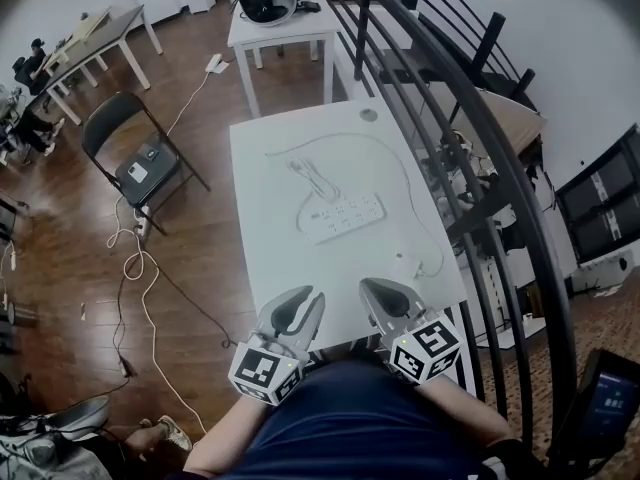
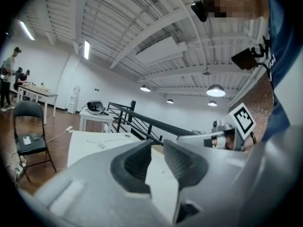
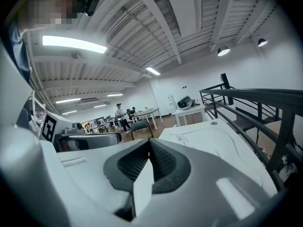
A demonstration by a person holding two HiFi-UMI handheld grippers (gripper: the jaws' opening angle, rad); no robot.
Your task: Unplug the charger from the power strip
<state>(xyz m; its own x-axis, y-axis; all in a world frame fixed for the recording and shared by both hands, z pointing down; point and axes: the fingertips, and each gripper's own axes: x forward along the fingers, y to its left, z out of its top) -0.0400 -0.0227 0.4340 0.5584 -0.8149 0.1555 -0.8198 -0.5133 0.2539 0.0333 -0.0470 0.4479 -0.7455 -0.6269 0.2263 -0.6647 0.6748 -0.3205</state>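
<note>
A white power strip (image 1: 342, 215) lies in the middle of the white table (image 1: 268, 258). A thin white cable (image 1: 308, 175) runs from it toward the far side. A small white charger-like block (image 1: 405, 265) lies near the table's right front edge with a cable on it; I cannot tell whether anything is plugged in. Both grippers hover at the near edge, well short of the strip. My left gripper (image 1: 303, 299) (image 2: 157, 143) is open with nothing between its jaws. My right gripper (image 1: 378, 290) (image 3: 149, 143) is shut and empty, its tips meeting.
A black stair railing (image 1: 470, 118) runs along the table's right side. A black folding chair (image 1: 130, 153) and loose floor cables (image 1: 140, 268) are to the left. A second white table (image 1: 285, 28) with a headset stands beyond. People stand far off (image 3: 119, 113).
</note>
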